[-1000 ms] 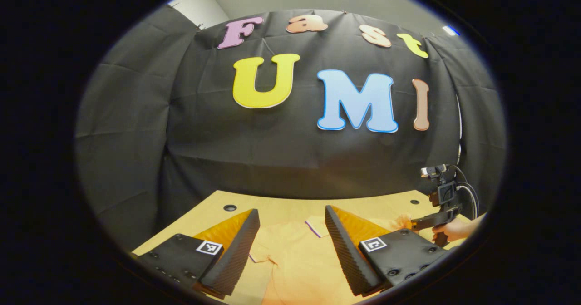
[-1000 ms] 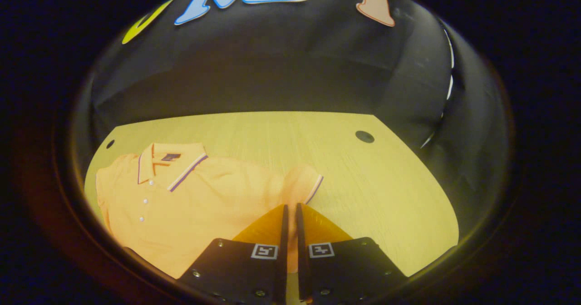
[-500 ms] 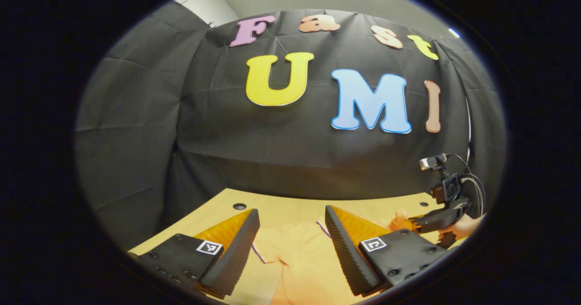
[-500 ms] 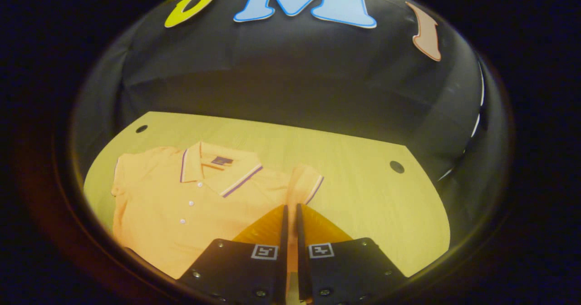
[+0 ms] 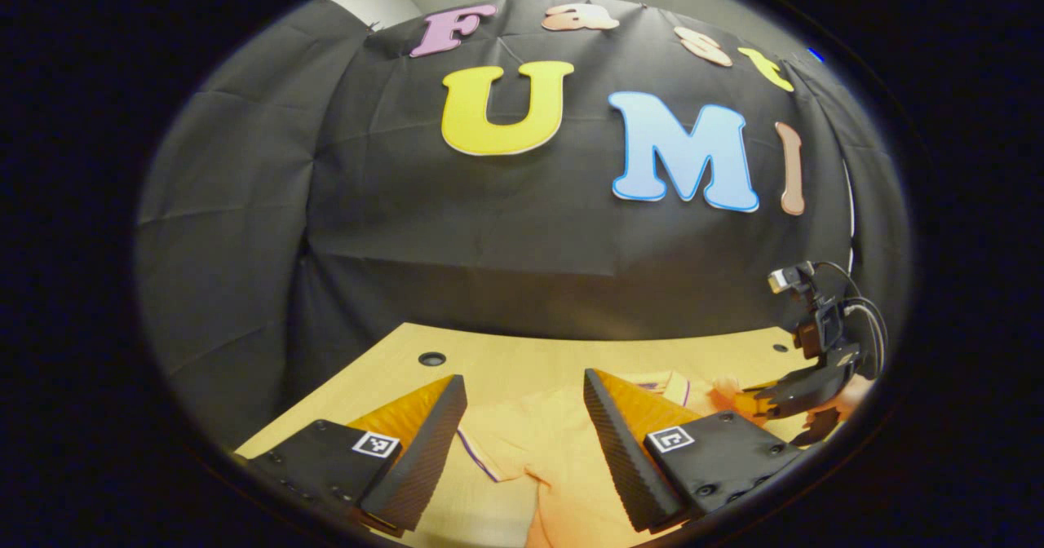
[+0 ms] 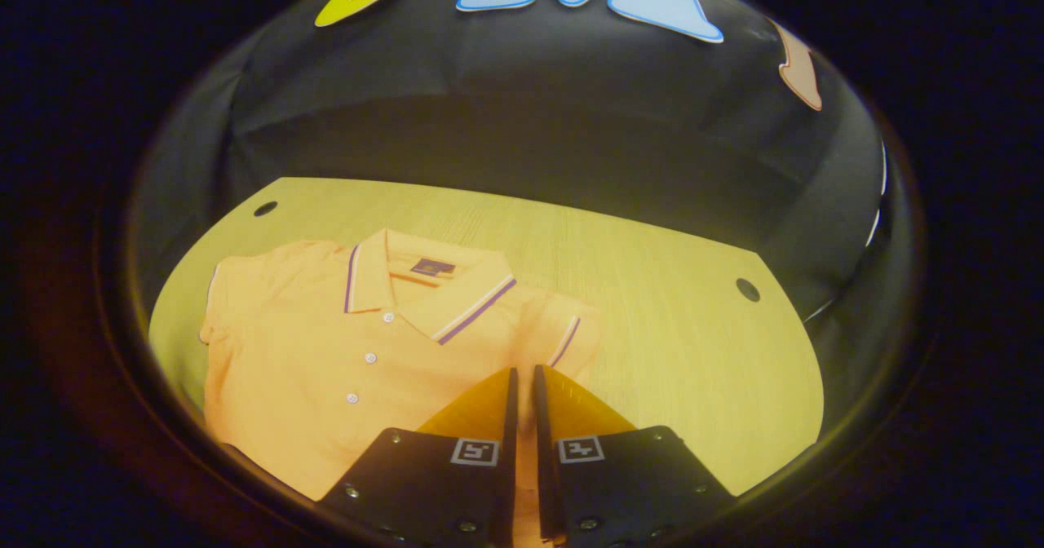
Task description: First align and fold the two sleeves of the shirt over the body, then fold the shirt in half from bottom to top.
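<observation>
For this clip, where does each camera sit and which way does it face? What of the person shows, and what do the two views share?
Left gripper view: rides the left gripper, low over the table, facing the booth wall; its open fingers straddle the shirt; the right gripper shows far right.
Right gripper view: rides the right gripper, looking down across the table at the shirt; its fingers are closed on the sleeve.
Shared: shirt, table, wall.

Right sleeve [image 6: 563, 340] carried inward over shirt [image 6: 326, 352] body by right gripper [image 6: 522, 381]; collar [image 5: 669, 383] now seen beyond left gripper [image 5: 522, 393].
</observation>
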`<state>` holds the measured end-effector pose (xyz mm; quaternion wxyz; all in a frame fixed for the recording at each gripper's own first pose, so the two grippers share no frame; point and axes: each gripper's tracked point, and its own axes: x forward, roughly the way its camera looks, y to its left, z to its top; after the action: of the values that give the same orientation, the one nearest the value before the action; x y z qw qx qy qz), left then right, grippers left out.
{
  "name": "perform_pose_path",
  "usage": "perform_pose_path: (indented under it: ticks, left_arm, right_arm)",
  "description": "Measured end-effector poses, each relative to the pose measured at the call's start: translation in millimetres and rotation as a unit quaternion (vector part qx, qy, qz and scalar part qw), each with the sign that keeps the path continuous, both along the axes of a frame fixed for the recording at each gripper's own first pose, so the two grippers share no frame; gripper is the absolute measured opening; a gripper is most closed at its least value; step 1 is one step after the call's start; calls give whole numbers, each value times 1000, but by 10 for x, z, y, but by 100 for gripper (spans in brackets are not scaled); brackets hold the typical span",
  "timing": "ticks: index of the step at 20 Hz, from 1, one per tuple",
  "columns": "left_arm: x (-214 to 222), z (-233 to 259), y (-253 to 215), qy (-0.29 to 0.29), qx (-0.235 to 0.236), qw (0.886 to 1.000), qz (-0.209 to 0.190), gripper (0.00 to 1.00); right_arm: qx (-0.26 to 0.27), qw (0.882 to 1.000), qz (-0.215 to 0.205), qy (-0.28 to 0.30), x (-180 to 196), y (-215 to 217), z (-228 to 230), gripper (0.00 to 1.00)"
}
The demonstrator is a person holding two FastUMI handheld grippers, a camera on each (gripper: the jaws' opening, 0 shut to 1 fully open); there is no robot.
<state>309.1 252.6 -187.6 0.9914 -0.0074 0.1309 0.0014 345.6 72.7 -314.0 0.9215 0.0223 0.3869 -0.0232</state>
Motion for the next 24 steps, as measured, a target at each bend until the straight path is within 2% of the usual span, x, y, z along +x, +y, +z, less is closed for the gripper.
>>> perform_pose_path:
  ticks: [3,7,8,9,10,13,18,24]
  left_arm:
    - [103,-145,68,13,5,1000,7,95]
    - [197,-332,128,27,7,999,22,96]
    - [221,-389,142,33,7,999,25,94]
    - [244,-448,152,38,5,999,29,94]
    - [272,-505,165,42,5,999,33,95]
    - [355,-698,231,57,10,997,43,95]
    - [540,-1155,406,105,0,992,66,96]
    - [722,-1643,534,166,-3,983,73,95]
  right_arm:
    - [11,1000,-6,13,-35,-9,-27,13]
    - [25,1000,-5,0,-102,-23,166,45]
    - [29,1000,-8,-8,-134,-20,236,58]
    - [34,999,-8,-17,-170,-11,335,63]
    - [36,999,-10,-26,-210,-14,428,77]
    - [24,998,-11,-58,-362,-46,784,95]
    - [16,994,10,-106,-754,89,1335,97]
    - [40,994,12,-98,-1310,333,1459,96]
